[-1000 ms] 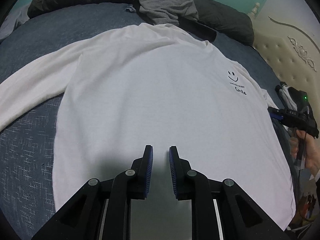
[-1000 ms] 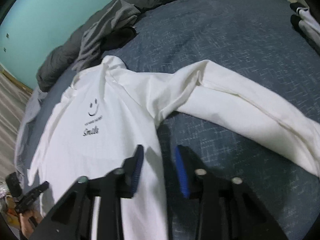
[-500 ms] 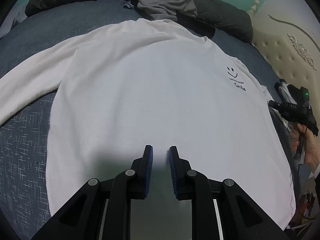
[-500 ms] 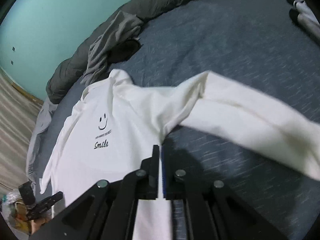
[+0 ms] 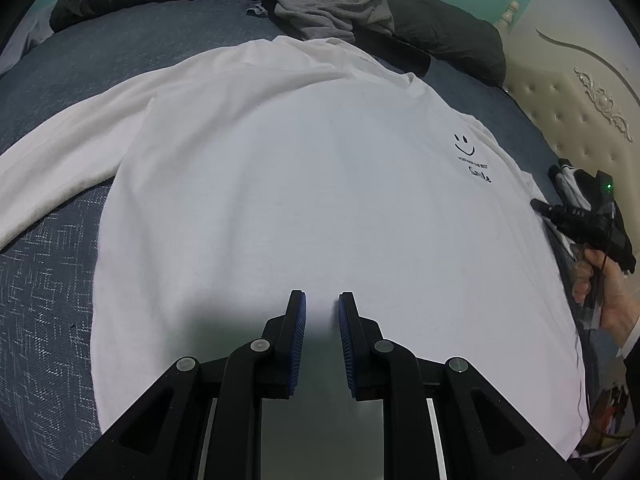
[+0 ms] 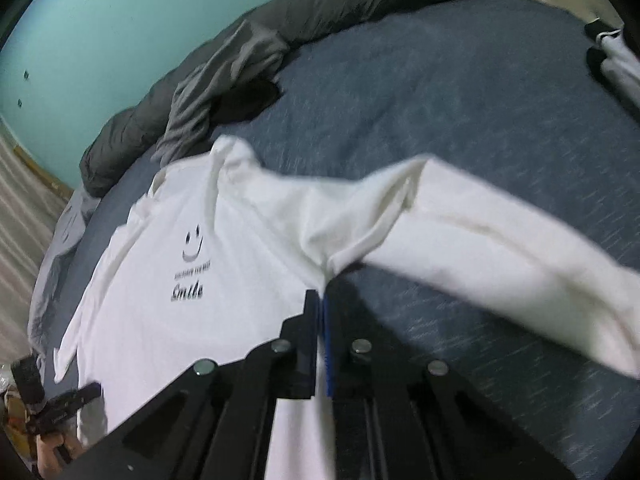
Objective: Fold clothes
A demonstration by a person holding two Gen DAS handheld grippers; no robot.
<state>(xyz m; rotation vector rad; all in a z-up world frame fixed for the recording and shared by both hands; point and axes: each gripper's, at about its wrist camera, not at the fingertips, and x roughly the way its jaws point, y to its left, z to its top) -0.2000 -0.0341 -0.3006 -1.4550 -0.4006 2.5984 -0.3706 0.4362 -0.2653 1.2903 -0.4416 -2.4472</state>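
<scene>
A white long-sleeved shirt [image 5: 300, 184] with a smiley and "Smile" print lies face up, spread across the blue bed [image 5: 48, 280]. My left gripper [image 5: 322, 300] is at its near hem with the pads a little apart and white cloth filling the gap, shut on the hem. In the right wrist view my right gripper [image 6: 322, 300] is shut on the shirt [image 6: 224, 280] at its side edge, just under the armpit. The sleeve [image 6: 500, 248] runs off to the right. Each wrist view also shows the other gripper, held by a hand, at the shirt's edge.
A crumpled grey garment [image 5: 332, 8] rests on a dark duvet [image 5: 440, 28] along the far side of the bed. A cream tufted headboard [image 5: 580, 92] stands at the right. A black-and-white item [image 6: 612, 56] lies near the headboard.
My right gripper's jaws have closed onto the shirt's side edge below the armpit. The shirt's body has shifted slightly and looks flatter. My left gripper has stayed put.
</scene>
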